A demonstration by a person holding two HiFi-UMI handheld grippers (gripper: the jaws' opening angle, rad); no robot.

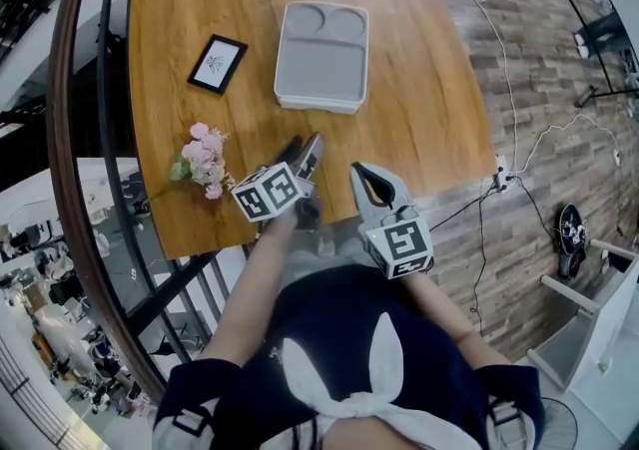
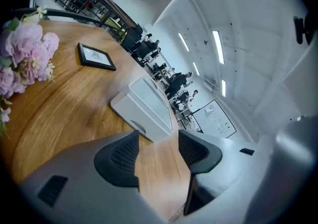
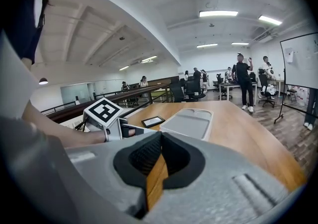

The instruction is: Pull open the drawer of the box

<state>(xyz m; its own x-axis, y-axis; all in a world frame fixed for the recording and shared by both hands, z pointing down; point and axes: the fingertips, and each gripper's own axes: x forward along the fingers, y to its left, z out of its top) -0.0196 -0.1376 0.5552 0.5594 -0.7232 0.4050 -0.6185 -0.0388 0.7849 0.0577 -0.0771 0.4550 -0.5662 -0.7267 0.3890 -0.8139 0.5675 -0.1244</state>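
On the wooden surface [image 1: 429, 89] the flat, light grey box [image 1: 321, 56], rounded at its corners, lies near the middle, ahead of both grippers and apart from them. The left gripper [image 1: 300, 151] has its fingers apart and empty; the right gripper [image 1: 357, 172] has its fingers pressed together on nothing. The left gripper view shows a curved notch in the box's near side, which the head view, showing two rounded hollows on top, does not.

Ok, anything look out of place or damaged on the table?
Nothing stands out. The grey box sits flat, the picture frame lies flat beside it, and the pink flowers lie loose near the table edge.
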